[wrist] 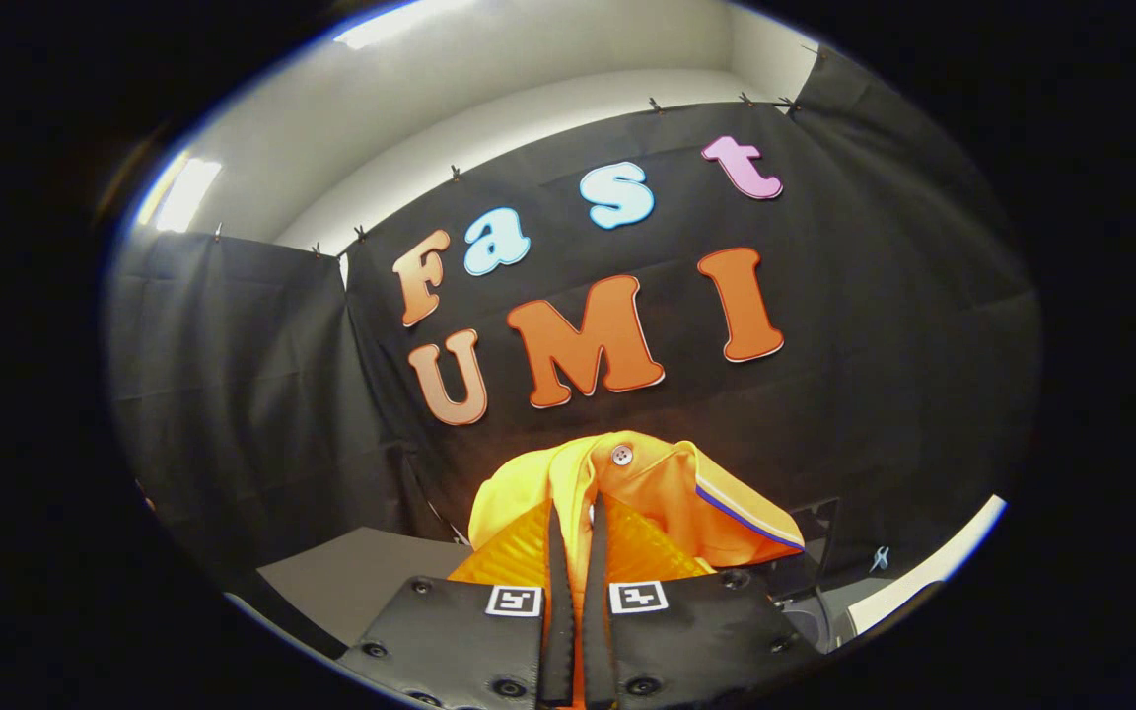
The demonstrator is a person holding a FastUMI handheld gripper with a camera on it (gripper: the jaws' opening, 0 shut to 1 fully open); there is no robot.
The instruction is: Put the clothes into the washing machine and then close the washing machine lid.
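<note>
Garment [627,493] pinched between hand-held gripper [574,523] fingers, booth wall behind, washing machine [815,616] below right.

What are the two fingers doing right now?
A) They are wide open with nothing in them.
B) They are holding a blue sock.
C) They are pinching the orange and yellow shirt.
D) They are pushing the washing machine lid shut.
C: the gripper has its fingers nearly together with a fold of the orange and yellow shirt squeezed between them, and the shirt is lifted up in front of the black cloth wall.
</note>
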